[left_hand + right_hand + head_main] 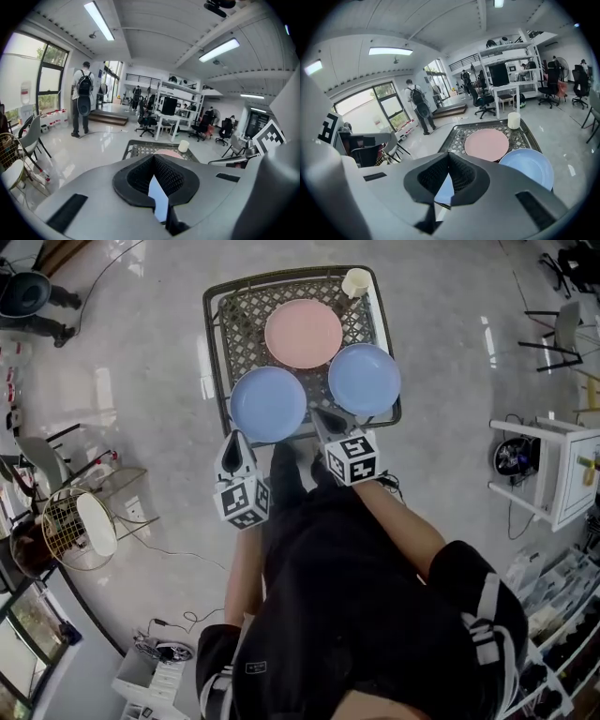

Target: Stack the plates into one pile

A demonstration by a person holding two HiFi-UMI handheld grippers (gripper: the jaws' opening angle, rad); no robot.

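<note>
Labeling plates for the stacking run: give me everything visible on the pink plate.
The pink plate is round, pale pink, smooth and matte, empty and face up. It lies flat on the dark lattice table, at the far middle, with nothing stacked on it. The left blue plate and right blue plate sit nearer the person. Their rims meet its near edge in view, but real contact can't be told.

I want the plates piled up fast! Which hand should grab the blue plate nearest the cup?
Right. The right gripper sits at the near rim of that blue plate; the left gripper is beside the other blue plate. Both are shut, so it must open first.
</note>
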